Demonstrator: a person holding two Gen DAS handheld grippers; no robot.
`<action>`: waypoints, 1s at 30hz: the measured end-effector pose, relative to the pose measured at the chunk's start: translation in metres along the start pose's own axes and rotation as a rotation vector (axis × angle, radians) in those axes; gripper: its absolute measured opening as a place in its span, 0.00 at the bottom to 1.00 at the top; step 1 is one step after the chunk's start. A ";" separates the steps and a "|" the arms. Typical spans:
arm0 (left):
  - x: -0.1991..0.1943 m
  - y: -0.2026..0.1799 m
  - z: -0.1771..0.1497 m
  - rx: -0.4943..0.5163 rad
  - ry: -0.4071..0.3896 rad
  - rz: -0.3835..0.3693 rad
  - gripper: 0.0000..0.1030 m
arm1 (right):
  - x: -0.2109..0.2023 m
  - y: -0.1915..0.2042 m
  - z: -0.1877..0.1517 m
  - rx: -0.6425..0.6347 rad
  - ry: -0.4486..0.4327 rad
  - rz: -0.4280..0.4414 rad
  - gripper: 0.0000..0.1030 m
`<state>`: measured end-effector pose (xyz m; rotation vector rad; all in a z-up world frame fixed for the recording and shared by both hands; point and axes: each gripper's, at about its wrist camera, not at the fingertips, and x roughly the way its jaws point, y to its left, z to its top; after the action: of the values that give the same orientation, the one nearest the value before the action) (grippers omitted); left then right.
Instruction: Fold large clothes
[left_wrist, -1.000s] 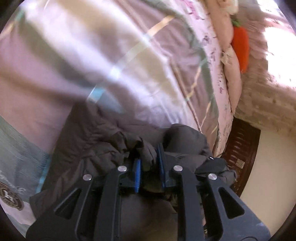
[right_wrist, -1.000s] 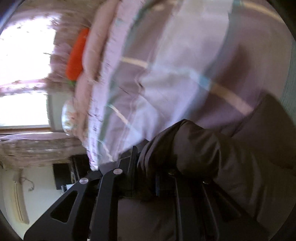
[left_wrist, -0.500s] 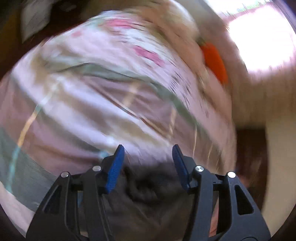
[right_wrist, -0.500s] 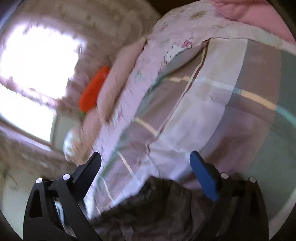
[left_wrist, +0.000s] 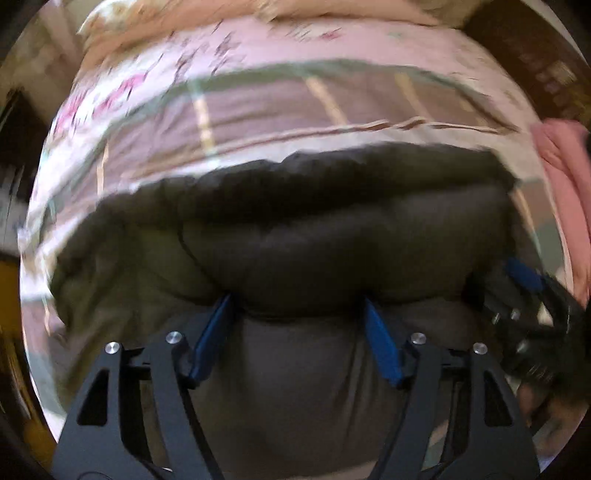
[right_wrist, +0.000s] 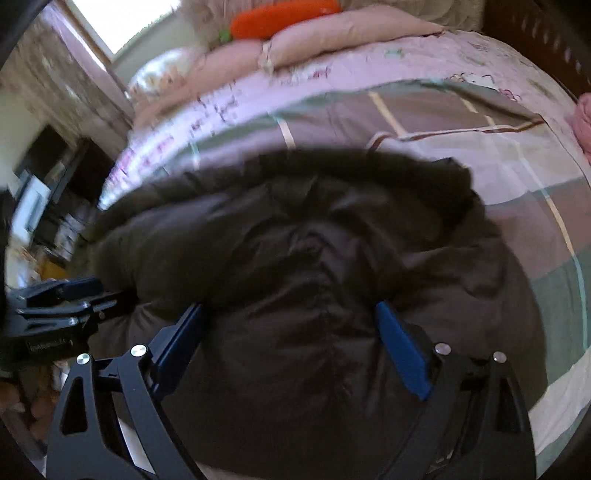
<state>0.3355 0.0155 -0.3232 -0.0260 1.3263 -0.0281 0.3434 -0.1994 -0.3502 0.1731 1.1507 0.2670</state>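
Note:
A dark brown puffy jacket lies bunched on a bed with a pink, grey and green checked cover; it also fills the right wrist view. My left gripper is open, its blue pads wide apart just above the jacket's near edge. My right gripper is open too, over the jacket. The right gripper also shows at the right edge of the left wrist view, and the left gripper at the left edge of the right wrist view.
Pink pillows and an orange carrot toy lie at the head of the bed. A pink cloth lies at the right. Dark wooden furniture stands left of the bed, under a bright window.
Both grippers let go of the jacket and opened. The jacket now lies spread on the bed, and both cameras have pulled back and turned square to it.

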 end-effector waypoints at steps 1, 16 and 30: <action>0.006 0.001 0.002 -0.017 0.010 0.006 0.74 | 0.010 -0.001 0.002 0.001 0.013 -0.010 0.90; 0.060 0.013 0.012 -0.124 0.108 0.058 0.80 | -0.011 -0.062 -0.063 0.364 -0.085 -0.086 0.82; 0.004 -0.100 -0.016 0.078 -0.033 0.068 0.72 | -0.064 -0.103 -0.111 0.568 -0.206 0.070 0.82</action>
<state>0.3204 -0.0846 -0.3278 0.0843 1.2918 -0.0216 0.2296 -0.3167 -0.3661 0.7254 0.9921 -0.0242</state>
